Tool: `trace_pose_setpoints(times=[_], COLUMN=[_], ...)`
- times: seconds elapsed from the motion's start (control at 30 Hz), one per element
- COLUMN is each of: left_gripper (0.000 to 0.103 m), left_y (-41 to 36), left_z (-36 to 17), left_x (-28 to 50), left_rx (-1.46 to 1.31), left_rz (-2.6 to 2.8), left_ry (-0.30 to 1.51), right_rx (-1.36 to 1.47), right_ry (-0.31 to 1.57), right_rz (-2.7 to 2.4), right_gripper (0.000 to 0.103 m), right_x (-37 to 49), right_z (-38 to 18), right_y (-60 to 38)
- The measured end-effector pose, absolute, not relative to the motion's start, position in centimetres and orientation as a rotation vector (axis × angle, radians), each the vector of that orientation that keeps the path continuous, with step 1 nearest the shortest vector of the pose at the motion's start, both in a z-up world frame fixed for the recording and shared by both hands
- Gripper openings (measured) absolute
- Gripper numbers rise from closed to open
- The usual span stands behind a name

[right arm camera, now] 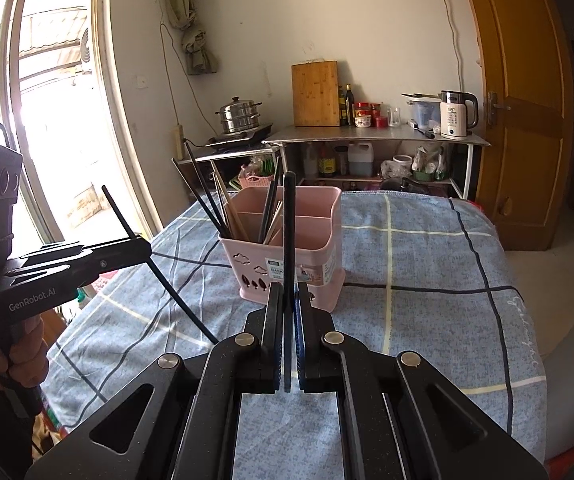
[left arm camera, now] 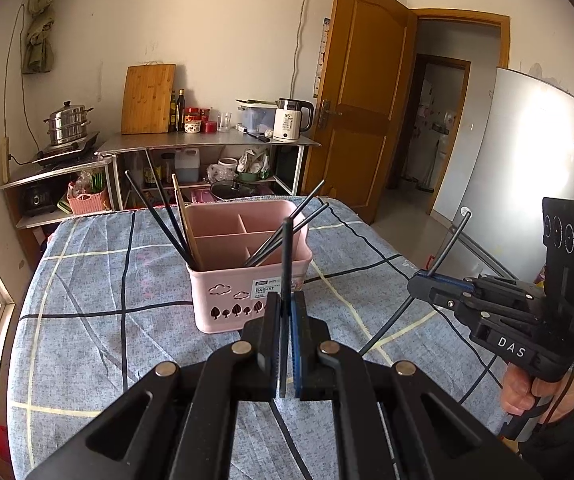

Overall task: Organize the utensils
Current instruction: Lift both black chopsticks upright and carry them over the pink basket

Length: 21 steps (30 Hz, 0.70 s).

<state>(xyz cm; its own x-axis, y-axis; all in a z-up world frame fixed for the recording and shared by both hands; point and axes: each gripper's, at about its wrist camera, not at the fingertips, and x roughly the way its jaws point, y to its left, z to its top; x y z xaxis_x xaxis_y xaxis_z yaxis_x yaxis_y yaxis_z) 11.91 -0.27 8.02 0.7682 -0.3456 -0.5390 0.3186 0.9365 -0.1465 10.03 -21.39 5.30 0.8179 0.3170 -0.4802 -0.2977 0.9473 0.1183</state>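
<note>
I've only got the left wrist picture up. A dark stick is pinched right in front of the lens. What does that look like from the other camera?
Observer: In the right wrist view, the left gripper is shut on a black chopstick. The chopstick slants and sticks out both above and below the jaws.
Operator: Where is all that daylight coming from?
Observer: From a tall window that fills the wall on the left, outside your picture.
Operator: Who is holding that left gripper?
Observer: A hand is wrapped around its handle, low at the picture's edge.
</note>
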Motion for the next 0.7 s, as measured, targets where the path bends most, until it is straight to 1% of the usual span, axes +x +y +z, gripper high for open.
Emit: trace_pose_setpoints(times=[0.27, 0.7], left_gripper=[0.005, 0.005], left_y=[0.8, 2.6], left_z=[9.9, 16.2], left_x=[12.7, 14.9], left_rx=[-0.033, -0.037], left_rz=[-0.344, -0.308], left_ry=[0.58, 0.456], right_rx=[-0.002, -0.017], right_ry=[0.485, 0.339], right_rz=[0.35, 0.41], right_gripper=[0.005, 0.005], right_x=[10.4, 13.0], right_z=[7.1, 12.6], right_y=[-20.1, -17.1])
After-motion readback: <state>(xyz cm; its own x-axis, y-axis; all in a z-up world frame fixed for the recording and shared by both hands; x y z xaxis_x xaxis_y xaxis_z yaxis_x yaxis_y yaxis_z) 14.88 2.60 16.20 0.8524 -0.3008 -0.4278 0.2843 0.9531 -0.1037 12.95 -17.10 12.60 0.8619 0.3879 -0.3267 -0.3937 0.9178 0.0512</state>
